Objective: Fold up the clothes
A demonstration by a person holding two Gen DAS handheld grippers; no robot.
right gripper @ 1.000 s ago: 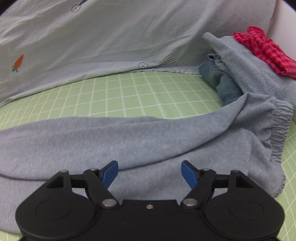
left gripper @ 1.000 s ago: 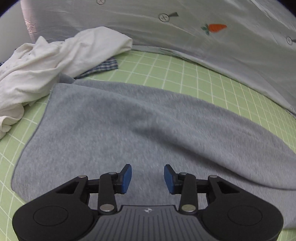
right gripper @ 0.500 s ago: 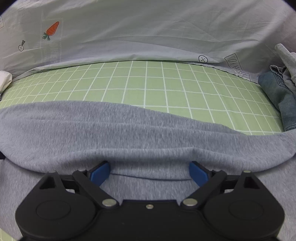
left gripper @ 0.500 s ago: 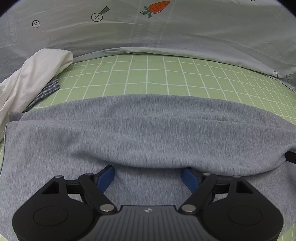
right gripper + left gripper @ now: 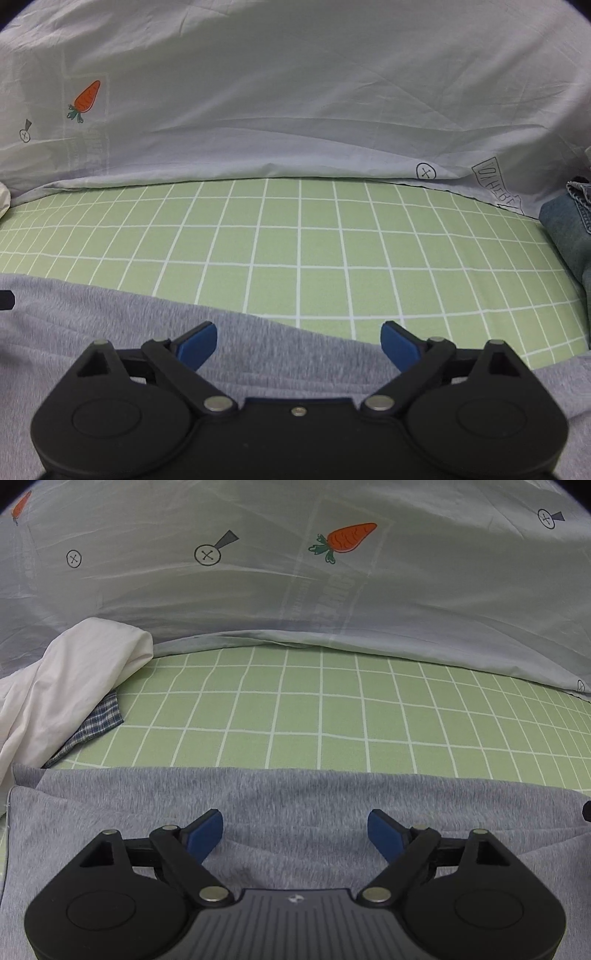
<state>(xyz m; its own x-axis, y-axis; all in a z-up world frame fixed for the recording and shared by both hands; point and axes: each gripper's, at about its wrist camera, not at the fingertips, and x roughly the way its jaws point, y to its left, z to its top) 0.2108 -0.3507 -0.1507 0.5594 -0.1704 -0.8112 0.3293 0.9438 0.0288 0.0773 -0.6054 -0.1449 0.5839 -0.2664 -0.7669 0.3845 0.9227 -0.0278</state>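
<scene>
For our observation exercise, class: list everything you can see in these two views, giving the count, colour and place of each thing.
grey garment: one, heather grey, spread across the near side under both tools
checked sheet: one, green with white grid lines, the surface beneath everything
printed cover: one, pale grey with carrot and button prints, along the far side
white garment: one, white, crumpled at far left
plaid cloth: one, blue and white, under the white garment
denim: one, blue, right edge
left tool: black with blue pads, open, over the grey garment
right tool: same colours, open
</scene>
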